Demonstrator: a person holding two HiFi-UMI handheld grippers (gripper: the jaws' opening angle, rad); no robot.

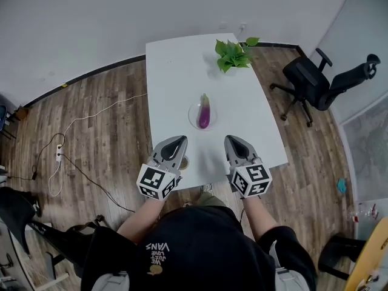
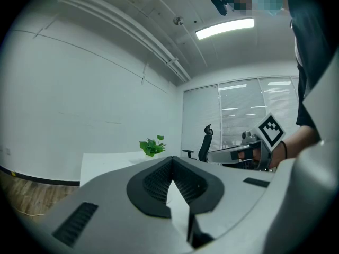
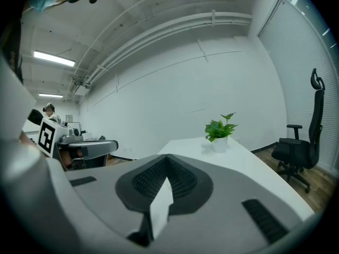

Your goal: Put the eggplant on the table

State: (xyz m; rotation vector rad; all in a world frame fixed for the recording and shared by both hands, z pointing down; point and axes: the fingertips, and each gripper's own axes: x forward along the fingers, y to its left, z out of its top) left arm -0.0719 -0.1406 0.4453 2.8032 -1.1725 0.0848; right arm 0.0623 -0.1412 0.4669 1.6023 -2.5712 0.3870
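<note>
Head view: a white table (image 1: 173, 77) seen from above, with both grippers held over its near edge.
Left gripper (image 1: 180, 140): jaws closed tip to tip, nothing between them.
Eggplant (image 1: 205, 112): purple, lying in a clear dish (image 1: 192, 117) at mid-table, ahead of the grippers and between them, apart from both.
Right gripper (image 1: 231, 139): jaws pressed together, empty.
Plant (image 1: 233, 54): at the table's far edge.
Office chair (image 1: 310, 82): on the floor to the right of the table.

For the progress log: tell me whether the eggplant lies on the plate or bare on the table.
On the plate. The head view shows the eggplant lying inside the clear round plate on the white table.
</note>
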